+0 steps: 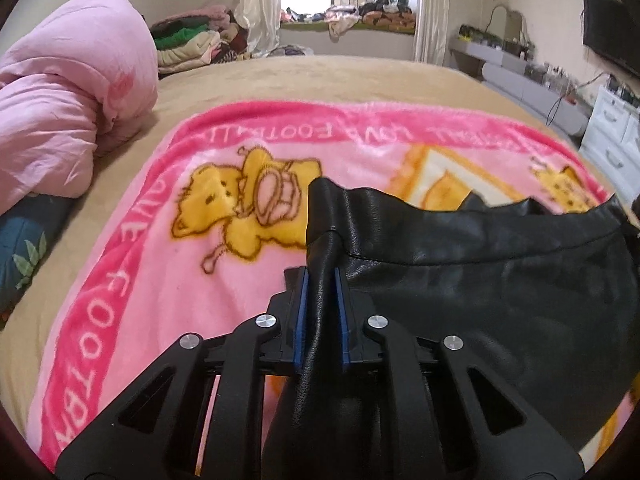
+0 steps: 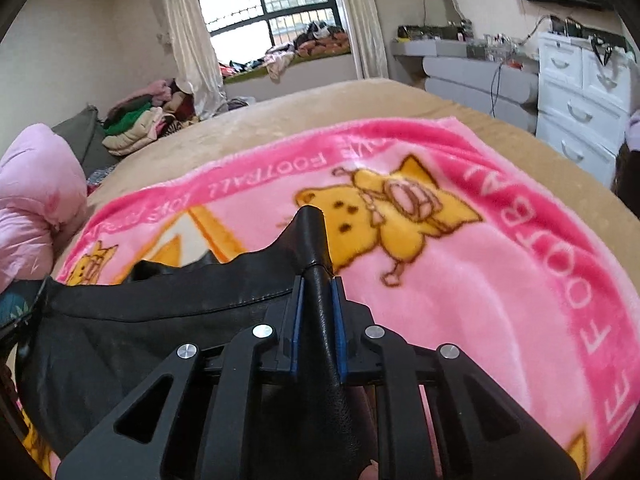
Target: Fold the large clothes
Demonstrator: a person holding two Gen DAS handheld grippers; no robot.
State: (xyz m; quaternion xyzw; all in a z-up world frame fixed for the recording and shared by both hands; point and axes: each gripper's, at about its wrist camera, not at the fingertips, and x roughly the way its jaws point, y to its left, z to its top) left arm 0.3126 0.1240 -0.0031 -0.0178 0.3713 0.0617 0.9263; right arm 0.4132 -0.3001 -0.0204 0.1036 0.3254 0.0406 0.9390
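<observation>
Black leather garment [image 1: 500, 292] over pink blanket [image 1: 160, 280]

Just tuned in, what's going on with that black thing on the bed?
A person is working two handheld grippers on a black leather-look garment. The left gripper is shut on one corner of its top edge and the right gripper is shut on the other, so the edge hangs between them above a pink bear blanket spread on the bed. No fold shows yet.

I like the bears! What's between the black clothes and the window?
Past the black leather garment lies the pink bear blanket, then bare tan bedspread, in both wrist views.
</observation>
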